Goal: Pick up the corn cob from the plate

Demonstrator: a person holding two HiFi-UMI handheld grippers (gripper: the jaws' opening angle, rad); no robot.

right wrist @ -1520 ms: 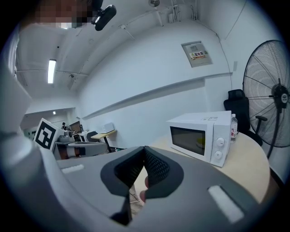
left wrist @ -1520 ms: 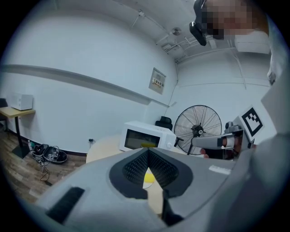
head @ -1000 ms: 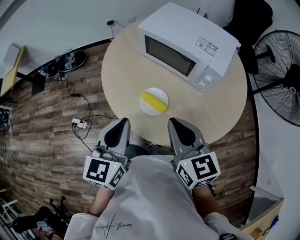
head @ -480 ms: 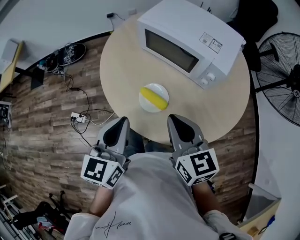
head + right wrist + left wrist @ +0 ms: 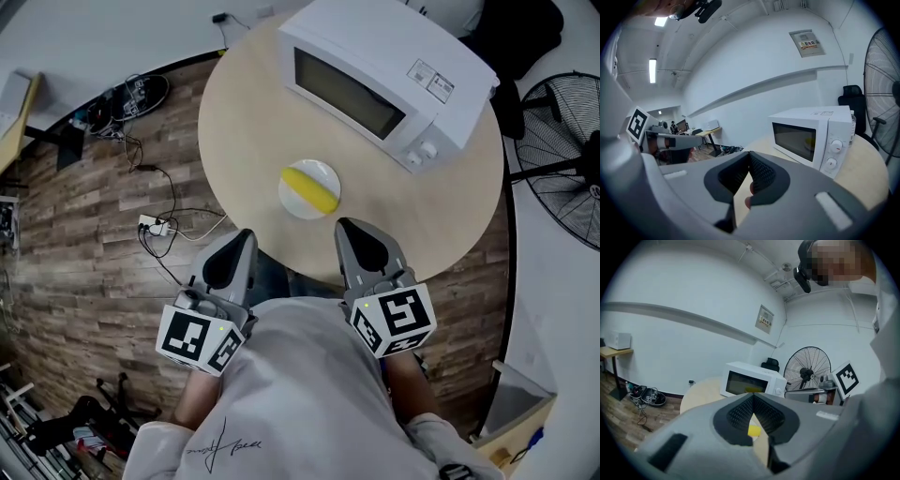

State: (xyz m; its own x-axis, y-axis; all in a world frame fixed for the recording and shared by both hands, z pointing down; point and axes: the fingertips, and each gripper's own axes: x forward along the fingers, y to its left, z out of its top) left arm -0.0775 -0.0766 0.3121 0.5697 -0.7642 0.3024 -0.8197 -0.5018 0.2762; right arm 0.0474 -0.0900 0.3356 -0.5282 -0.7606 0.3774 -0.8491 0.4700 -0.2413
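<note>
While left tool and right tool sit shut, one corn cob on one plate

Round pale counter. White microwave stands at its far right edge, door shut, two dials at the right end. White plate sits near the middle, toward the near edge, with the yellow corn cob lying across it. Left tool and right tool hang side by side at the near edge, tips apart from the plate. Fan stands beyond the right edge. Cables lie on the wood floor off the left edge.
</note>
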